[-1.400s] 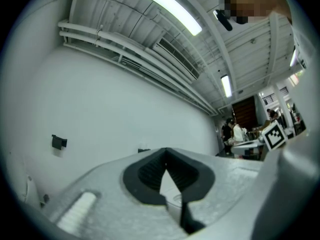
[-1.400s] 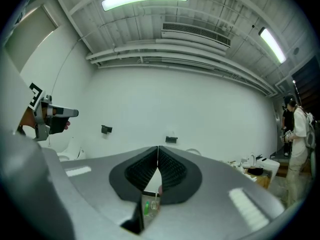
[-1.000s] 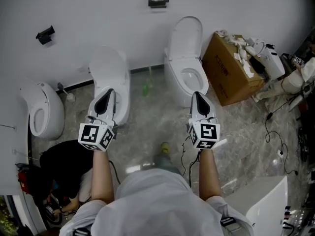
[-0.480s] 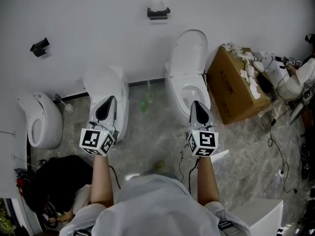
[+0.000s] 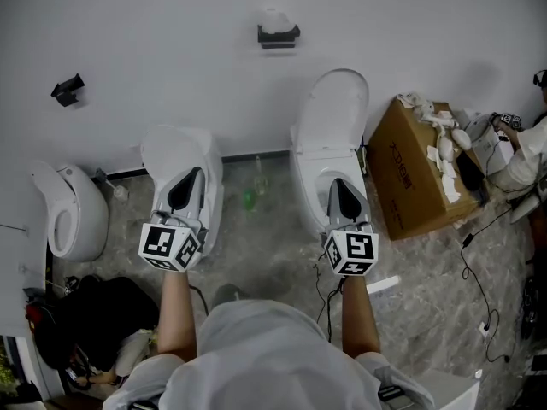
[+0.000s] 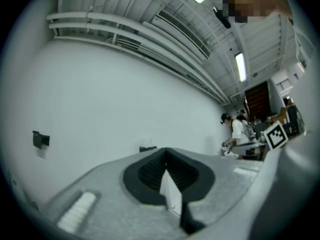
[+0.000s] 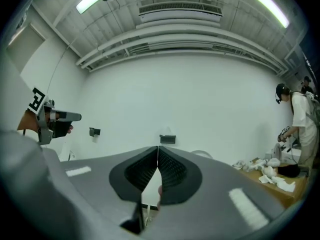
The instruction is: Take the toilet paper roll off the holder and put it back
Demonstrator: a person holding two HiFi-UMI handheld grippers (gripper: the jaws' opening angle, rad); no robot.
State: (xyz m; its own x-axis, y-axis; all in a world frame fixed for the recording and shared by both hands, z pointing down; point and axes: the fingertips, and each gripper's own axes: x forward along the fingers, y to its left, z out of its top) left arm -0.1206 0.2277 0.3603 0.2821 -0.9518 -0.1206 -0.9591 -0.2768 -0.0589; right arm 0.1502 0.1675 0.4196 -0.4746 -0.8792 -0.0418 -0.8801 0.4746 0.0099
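Observation:
A black wall holder (image 5: 278, 34) carries a white toilet paper roll (image 5: 275, 19) high on the white wall, far ahead of both grippers. My left gripper (image 5: 189, 174) is shut and empty, held over the left toilet. My right gripper (image 5: 339, 184) is also shut and empty, over the right toilet's bowl. In the left gripper view the jaws (image 6: 166, 151) meet, with the holder (image 6: 147, 148) small beyond them. In the right gripper view the closed jaws (image 7: 158, 148) point just below the holder (image 7: 167, 139).
Two white toilets (image 5: 181, 162) (image 5: 330, 139) stand against the wall, a third (image 5: 65, 210) at far left. A second black wall fitting (image 5: 67, 89) hangs on the left. A cardboard box (image 5: 414, 176) with white scraps sits right, cables on the floor. A person (image 7: 301, 118) stands at right.
The wall holder and toilets have slid downward in the head view as the person moved toward the wall. Both grippers stay shut, side by side.

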